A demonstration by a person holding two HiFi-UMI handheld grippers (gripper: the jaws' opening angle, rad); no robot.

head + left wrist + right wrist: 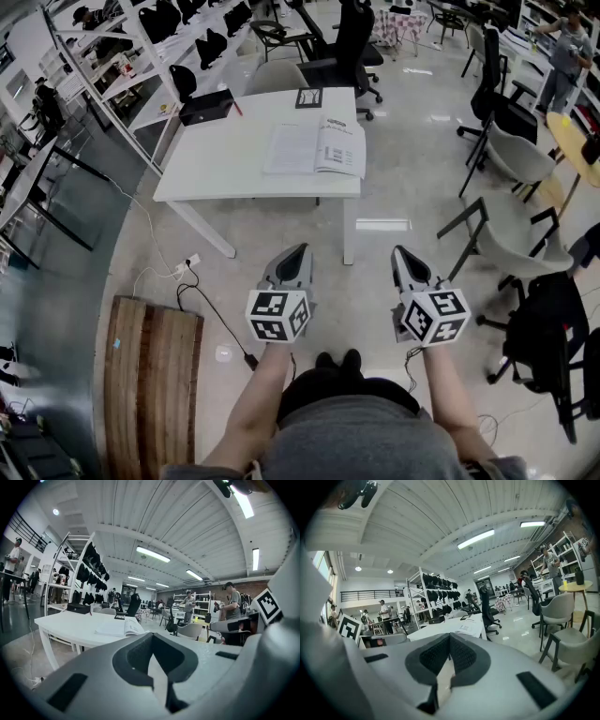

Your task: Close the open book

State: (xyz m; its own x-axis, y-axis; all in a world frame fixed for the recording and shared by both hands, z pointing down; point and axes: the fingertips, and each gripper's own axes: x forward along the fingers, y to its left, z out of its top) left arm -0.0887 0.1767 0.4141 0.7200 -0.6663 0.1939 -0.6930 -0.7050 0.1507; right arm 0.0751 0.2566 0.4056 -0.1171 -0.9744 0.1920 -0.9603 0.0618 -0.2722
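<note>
An open book (316, 148) lies flat on the white table (216, 169), toward its right half, pages up. Both grippers hang in the air well short of the table's near edge, over the floor. My left gripper (298, 249) is shut with nothing in it and points toward the table. My right gripper (400, 251) is likewise shut and empty, a little right of the table leg. In the left gripper view the book (119, 627) shows far beyond the closed gripper (152, 635). In the right gripper view the book (471, 629) lies beyond the closed gripper (449, 636).
A black box (206, 106) and a small marker card (308, 97) sit at the table's far edge. Black office chairs (352, 47) stand behind the table, and grey chairs (516, 155) to the right. A wooden pallet (150, 384) and floor cables (202, 300) lie at left.
</note>
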